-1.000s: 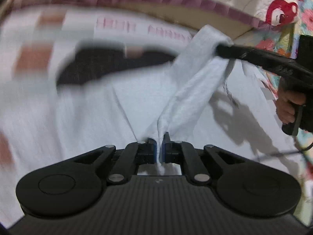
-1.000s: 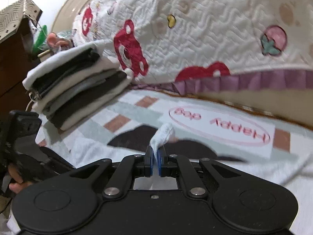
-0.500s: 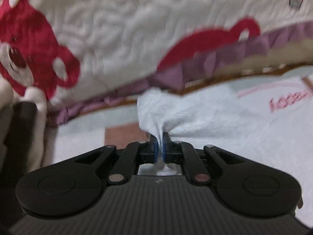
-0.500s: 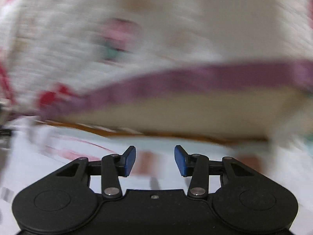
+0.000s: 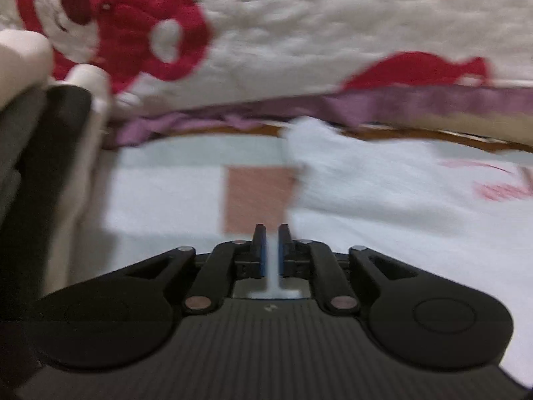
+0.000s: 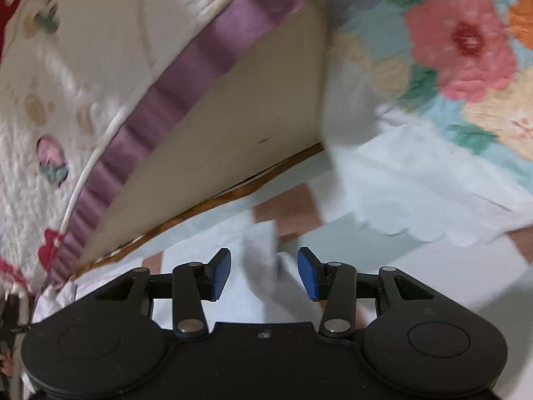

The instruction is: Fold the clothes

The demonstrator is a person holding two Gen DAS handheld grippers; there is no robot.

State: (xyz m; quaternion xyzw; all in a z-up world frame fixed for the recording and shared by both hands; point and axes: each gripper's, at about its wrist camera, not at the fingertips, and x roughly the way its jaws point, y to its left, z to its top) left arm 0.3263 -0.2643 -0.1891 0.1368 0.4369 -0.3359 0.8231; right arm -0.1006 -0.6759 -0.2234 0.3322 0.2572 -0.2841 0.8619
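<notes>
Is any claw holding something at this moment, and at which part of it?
The left claw pinches a thin fold of the white garment, apparently at its edge. The right claw is open and holds nothing.

Left black two-finger gripper (image 5: 272, 233) sits low and level, its blue-padded fingers (image 5: 258, 243) drawn almost together, with only a thin sliver of pale cloth pinched in the narrow gap between them. Right black two-finger gripper (image 6: 263, 261) is rolled to one side, its view tilted, and its blue-padded fingers (image 6: 220, 268) are spread wide apart, gripping nothing.
</notes>
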